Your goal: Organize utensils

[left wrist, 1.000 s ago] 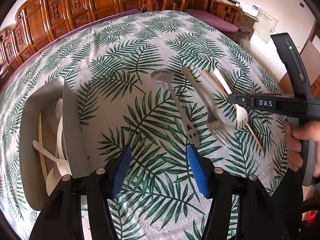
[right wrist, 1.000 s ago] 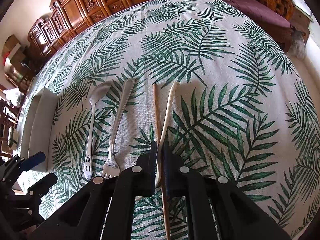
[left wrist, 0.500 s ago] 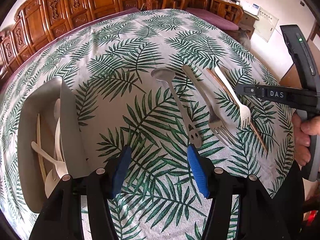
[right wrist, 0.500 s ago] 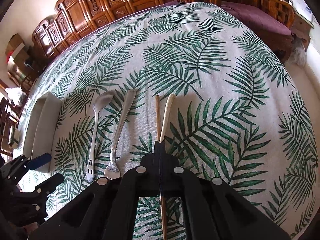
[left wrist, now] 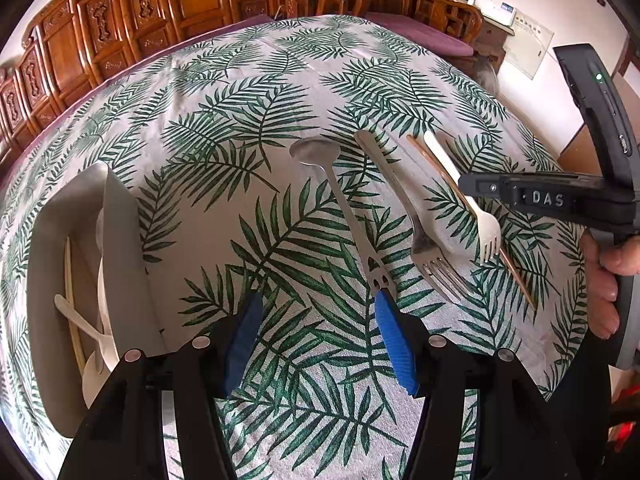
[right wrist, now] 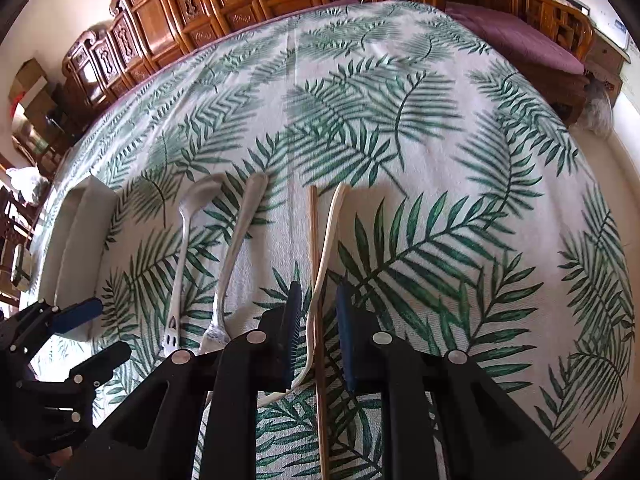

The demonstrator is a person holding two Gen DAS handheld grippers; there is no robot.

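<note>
Four utensils lie side by side on the palm-leaf tablecloth: a metal spoon [left wrist: 336, 208], a metal fork [left wrist: 404, 208], a wooden chopstick [left wrist: 516, 276] and a white plastic fork [left wrist: 490, 228]. My right gripper [right wrist: 318, 292] straddles the white plastic fork [right wrist: 330, 232] and the chopstick [right wrist: 313, 232]. Its jaws are opening, and a gap shows on both sides of the fork's handle. My left gripper [left wrist: 316, 300] hangs open above the cloth, just short of the spoon's handle end, with nothing between its blue pads. The right gripper [left wrist: 464, 184] reaches in from the right in the left wrist view.
A grey tray [left wrist: 120, 240] stands at the left with white plastic utensils and a chopstick inside. Carved wooden chairs ring the far side of the table. A hand [left wrist: 604, 280] holds the right gripper at the table's right edge.
The right jaws went from nearly closed around the white fork to fully shut, and now stand apart. The white fork's handle has shifted slightly. The left gripper has not moved.
</note>
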